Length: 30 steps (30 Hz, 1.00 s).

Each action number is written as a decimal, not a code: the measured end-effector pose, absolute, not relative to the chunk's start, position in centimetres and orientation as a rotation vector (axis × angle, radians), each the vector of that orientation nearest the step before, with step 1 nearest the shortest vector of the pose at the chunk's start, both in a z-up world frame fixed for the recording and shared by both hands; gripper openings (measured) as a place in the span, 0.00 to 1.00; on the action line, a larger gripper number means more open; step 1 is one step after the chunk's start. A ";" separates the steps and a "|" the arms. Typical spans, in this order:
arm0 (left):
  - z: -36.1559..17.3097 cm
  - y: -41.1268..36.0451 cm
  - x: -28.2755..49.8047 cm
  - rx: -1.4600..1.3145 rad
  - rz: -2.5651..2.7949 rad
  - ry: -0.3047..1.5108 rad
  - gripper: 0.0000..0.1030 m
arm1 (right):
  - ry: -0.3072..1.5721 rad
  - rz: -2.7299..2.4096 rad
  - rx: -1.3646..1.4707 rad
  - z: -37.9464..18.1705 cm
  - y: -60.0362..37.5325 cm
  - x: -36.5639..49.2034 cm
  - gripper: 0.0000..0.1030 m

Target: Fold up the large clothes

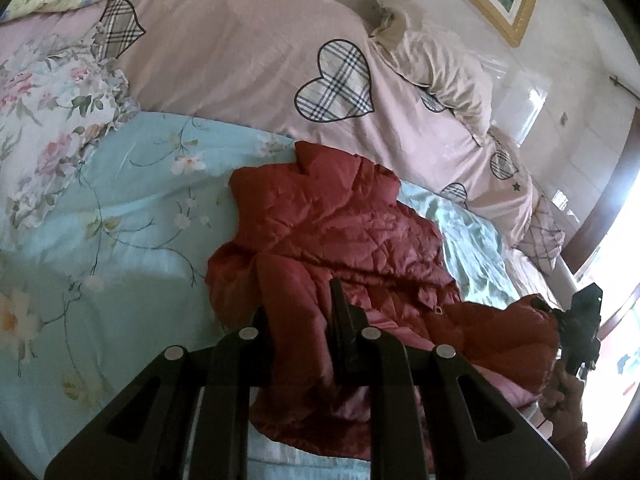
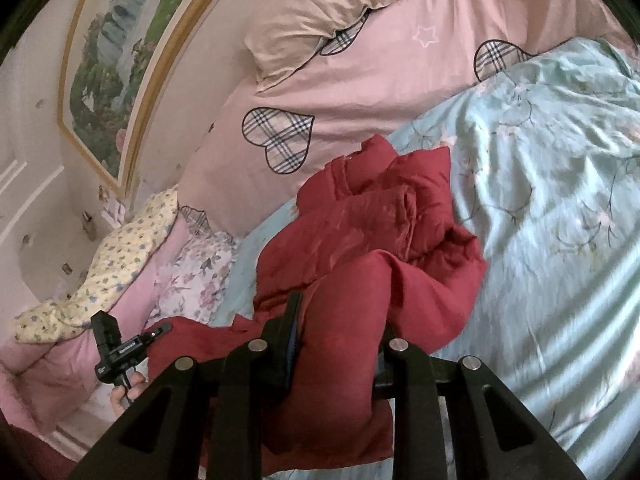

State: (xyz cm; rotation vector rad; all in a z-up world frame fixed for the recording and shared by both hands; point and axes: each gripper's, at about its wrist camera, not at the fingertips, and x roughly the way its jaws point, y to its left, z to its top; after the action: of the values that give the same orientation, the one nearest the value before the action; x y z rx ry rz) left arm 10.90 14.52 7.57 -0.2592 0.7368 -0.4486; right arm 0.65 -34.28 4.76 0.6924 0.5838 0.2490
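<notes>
A dark red quilted jacket lies crumpled on the light blue floral sheet, with its near edge lifted. In the left wrist view, my left gripper is shut on a fold of the jacket's near edge, and red fabric bunches between its fingers. My right gripper shows at the far right, holding the other end of that edge. In the right wrist view, my right gripper is shut on a thick roll of the jacket. My left gripper pinches the hem at the left, with a hand below it.
A pink duvet with plaid hearts is heaped behind the jacket, and a beige pillow lies on it. Floral pillows lie at the left. A gold-framed painting hangs on the wall. The bed's edge and a bright window are at the right.
</notes>
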 end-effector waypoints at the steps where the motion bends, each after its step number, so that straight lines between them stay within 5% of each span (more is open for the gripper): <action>1: 7.6 14.5 11.3 -0.261 -0.444 0.737 0.15 | 0.581 0.242 0.685 4.9 -34.3 0.9 0.23; 30: 7.1 10.2 28.2 -0.305 -0.313 0.767 0.15 | 0.580 0.083 0.713 4.5 -38.3 17.1 0.24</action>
State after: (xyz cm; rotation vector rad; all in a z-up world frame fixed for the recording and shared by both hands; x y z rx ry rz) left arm 28.21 10.16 7.07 -0.3053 0.7671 -0.3126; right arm 17.07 -38.31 4.46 0.7128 0.5797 0.0830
